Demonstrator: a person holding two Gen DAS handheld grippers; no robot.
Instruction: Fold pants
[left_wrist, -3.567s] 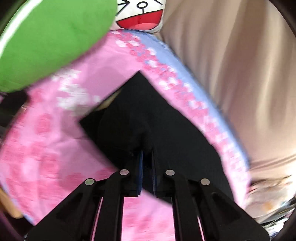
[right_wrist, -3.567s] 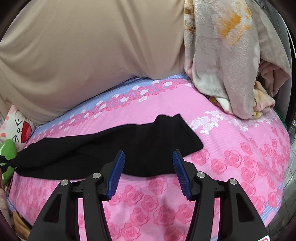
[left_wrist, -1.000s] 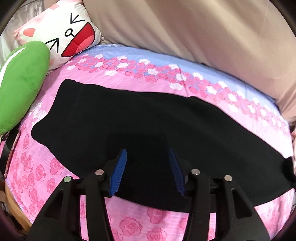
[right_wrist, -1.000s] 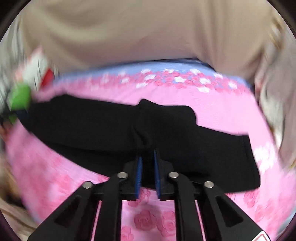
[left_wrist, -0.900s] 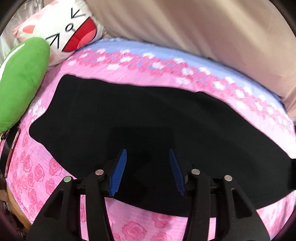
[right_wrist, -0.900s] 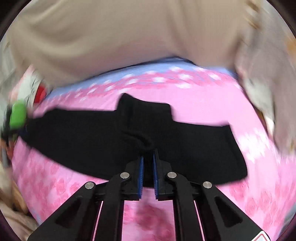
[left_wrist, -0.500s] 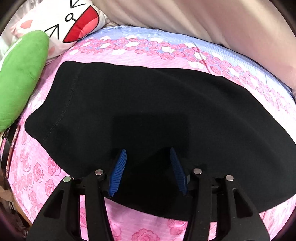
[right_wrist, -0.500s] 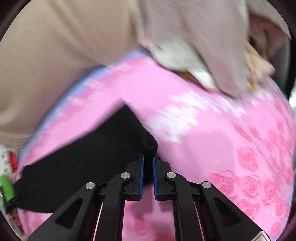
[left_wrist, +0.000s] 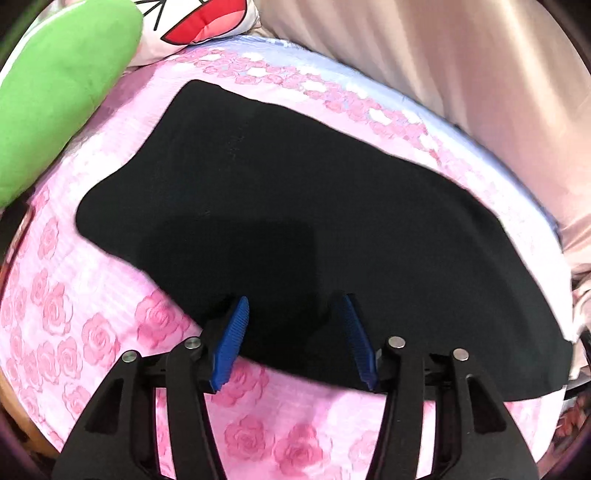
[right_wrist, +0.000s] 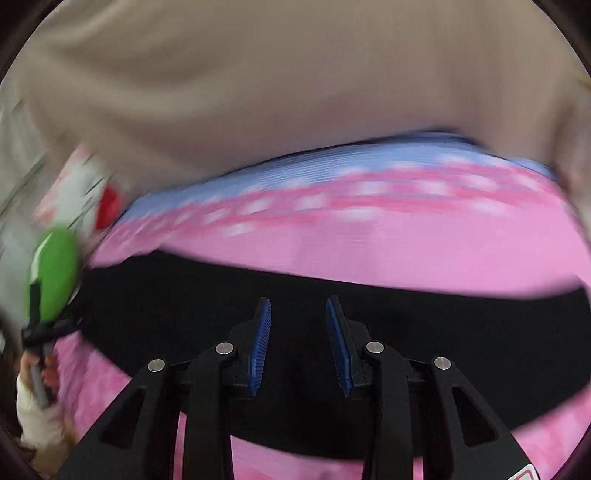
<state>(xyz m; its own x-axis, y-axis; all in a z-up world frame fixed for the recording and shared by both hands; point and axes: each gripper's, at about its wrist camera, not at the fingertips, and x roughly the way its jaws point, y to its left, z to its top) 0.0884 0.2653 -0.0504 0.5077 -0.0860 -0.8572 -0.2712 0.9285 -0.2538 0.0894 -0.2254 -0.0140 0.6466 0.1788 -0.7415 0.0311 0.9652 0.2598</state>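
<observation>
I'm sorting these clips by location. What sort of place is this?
Most likely a bedroom: black pants lie on a bed's pink rose-print sheet, with a green plush cushion and a white cartoon-face pillow at one end.

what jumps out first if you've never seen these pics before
The black pants lie spread flat across the middle of the pink rose-print sheet, a dark slab on bright fabric. At the upper left sit a green cushion and a cartoon-face pillow. The left tongs and right tongs both stand open over the pants' near edge; the right jaws have just been opening, nothing pinched between them.
</observation>
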